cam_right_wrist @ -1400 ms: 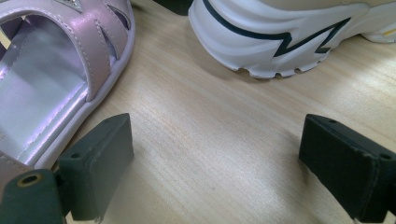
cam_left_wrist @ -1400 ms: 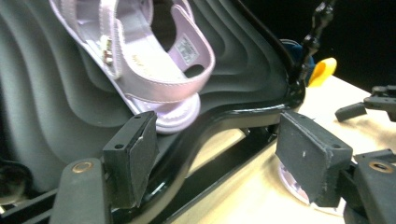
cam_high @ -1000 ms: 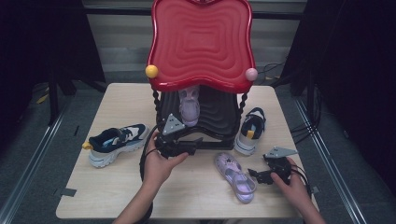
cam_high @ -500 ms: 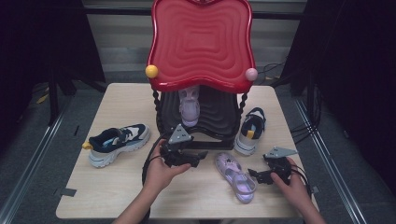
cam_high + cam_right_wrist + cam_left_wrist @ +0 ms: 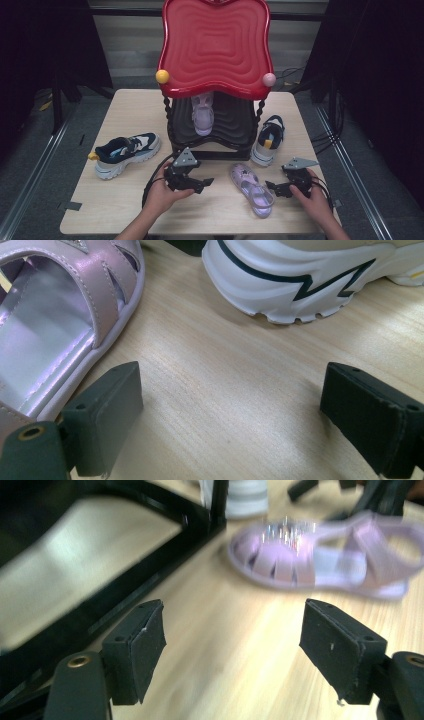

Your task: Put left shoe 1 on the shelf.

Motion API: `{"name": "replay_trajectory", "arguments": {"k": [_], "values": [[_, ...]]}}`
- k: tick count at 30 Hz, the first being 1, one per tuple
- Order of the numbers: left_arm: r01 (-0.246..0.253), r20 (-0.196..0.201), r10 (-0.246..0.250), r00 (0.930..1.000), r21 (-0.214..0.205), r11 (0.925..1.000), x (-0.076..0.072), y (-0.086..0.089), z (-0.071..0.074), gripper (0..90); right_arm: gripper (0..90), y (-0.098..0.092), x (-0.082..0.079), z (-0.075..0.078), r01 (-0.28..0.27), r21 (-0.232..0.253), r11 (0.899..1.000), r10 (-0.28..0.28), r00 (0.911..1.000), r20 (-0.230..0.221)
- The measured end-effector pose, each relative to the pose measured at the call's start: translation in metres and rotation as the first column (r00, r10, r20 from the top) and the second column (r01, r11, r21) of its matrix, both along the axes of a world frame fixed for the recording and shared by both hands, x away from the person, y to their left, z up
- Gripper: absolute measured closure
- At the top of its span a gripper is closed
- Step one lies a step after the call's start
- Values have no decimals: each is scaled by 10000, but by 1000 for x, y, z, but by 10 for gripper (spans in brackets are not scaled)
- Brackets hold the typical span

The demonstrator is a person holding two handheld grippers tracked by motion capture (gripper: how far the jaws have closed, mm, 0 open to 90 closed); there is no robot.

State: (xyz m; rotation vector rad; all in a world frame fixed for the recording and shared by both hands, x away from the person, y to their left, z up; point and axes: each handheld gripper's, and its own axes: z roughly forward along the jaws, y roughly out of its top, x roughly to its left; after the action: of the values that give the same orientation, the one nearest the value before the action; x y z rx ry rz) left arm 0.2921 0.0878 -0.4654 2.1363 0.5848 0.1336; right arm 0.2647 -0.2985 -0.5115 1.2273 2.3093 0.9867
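Both grippers sit low w/ jaws apart, nothing between: left gripper (image 5: 200,182) by the rack's black base (image 5: 210,152), right gripper (image 5: 274,189) just beside the lilac sandal (image 5: 251,188). Sandal is blurred in left gripper view (image 5: 320,555), cut off at the frame edge in right gripper view (image 5: 60,315). Farther back, a second lilac shoe (image 5: 202,114) is half hidden under the red top (image 5: 216,47).

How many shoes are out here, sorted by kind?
Purple sandals: 2, one on the table, one on the rack
Sneakers: 2, a dark blue one, a white one
Total: 4
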Motion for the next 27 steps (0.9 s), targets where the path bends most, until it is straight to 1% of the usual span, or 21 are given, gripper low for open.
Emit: {"name": "replay_trajectory", "arguments": {"k": [1, 4, 5, 6, 8, 9, 10, 12, 13, 16, 18, 19, 20, 21, 22, 24, 25, 27], "values": [[96, 20, -96, 10000, 77, 9999, -1, 3, -2, 253, 92, 0, 0, 0, 4, 6, 10000, -4, 10000, -14], [150, 0, -150, 9999, 187, 9997, -4, 9, -7, 253, 93, 0, 0, 0, 7, -33, 10000, -7, 10000, -3], [216, -147, -214, 9997, 89, 9997, -5, 14, -12, 253, 92, 0, 0, 0, -2, -40, 10000, 2, 10000, 12], [216, -147, -214, 9997, 89, 9997, -5, 14, -12, 252, 92, 0, 0, 0, -2, -37, 10000, 2, 10000, 9], [205, -34, -205, 9998, 146, 9997, -6, 19, -16, 251, 92, 0, 0, 0, -2, -37, 10000, 2, 10000, 9], [116, -127, -115, 9999, 95, 9999, -6, 22, -19, 251, 92, 0, 0, 0, -3, -38, 10000, 3, 10000, 8], [94, -143, -92, 9999, 184, 9998, -7, 25, -22, 249, 93, 0, 0, 0, -5, -34, 10000, 5, 10000, 8], [175, -72, -174, 9998, 265, 9995, -8, 26, -25, 249, 93, 0, 0, 0, -11, -30, 10000, 11, 10000, 11], [220, -128, -216, 9997, 316, 9993, -9, 27, -27, 245, 93, 0, 0, 0, -9, -30, 10000, 9, 10000, 16], [269, -87, -265, 9996, 422, 9987, -9, 29, -30, 239, 93, 0, 0, 0, -4, -33, 10000, 4, 10000, 12], [201, -62, -198, 9998, 622, 9979, -9, 32, -34, 236, 93, 0, 0, 0, -23, -34, 10000, 23, 10000, 17], [201, -62, -198, 9998, 622, 9979, -9, 32, -34, 234, 93, 0, 0, 0, -23, -34, 10000, 23, 10000, 17], [184, 87, -191, 9998, 839, 9963, -9, 34, -36, 234, 93, 0, 0, 0, -23, -35, 10000, 23, 10000, 20], [150, 175, -168, 9997, 958, 9953, -9, 35, -37, 233, 93, 0, 0, 0, -40, -32, 10000, 40, 10000, 19], [149, 91, -158, 9998, 887, 9959, -9, 36, -38, 230, 92, 0, 0, 0, -69, -30, 10000, 69, 10000, 25], [162, 125, -175, 9998, 964, 9952, -10, 36, -39, 226, 93, 0, 0, 0, -78, -37, 10000, 79, 10000, 22], [159, 266, -193, 9995, 1215, 9925, -11, 36, -39, 221, 93, 0, -1, 0, -77, -37, 10000, 77, 10000, 21], [195, 228, -226, 9995, 1281, 9916, -12, 37, -39, 217, 93, 0, -1, 0, -65, -33, 10000, 65, 10000, 16]]}}
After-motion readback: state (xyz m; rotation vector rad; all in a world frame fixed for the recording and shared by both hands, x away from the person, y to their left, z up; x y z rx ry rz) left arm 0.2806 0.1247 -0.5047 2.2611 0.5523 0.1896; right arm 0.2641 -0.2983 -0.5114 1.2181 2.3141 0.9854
